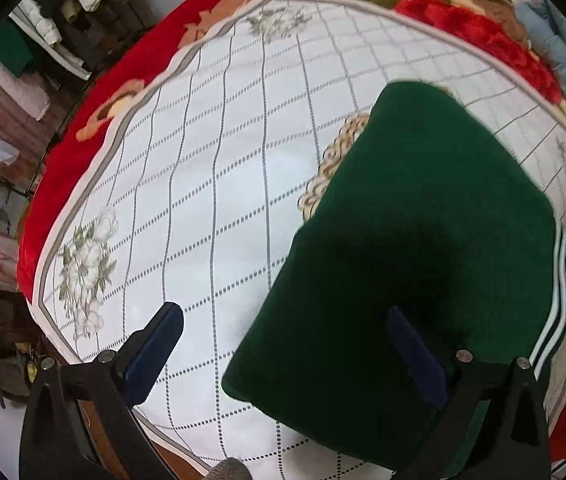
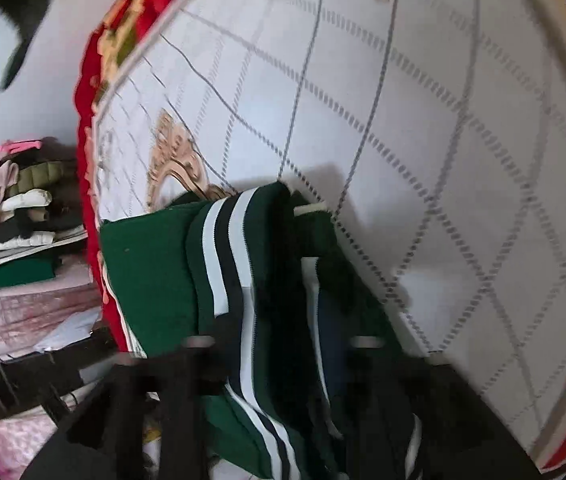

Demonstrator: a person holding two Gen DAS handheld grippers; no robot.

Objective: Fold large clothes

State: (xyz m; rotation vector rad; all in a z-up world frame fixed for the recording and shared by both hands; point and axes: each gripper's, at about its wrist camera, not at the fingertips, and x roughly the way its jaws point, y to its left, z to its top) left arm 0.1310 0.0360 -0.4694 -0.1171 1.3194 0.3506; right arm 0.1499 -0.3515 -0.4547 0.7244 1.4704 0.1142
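We see the left claw spread wide, gripping nothing, its right finger over the folded green garment lying on the white checked bed cover. The right claw is blurred; it seems clamped on the garment's striped hem, though we cannot tell for sure.

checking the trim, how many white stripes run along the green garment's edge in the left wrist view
2 white stripes, side by side along the right edge of the green garment, running down toward the lower right; more may be hidden in the fold.
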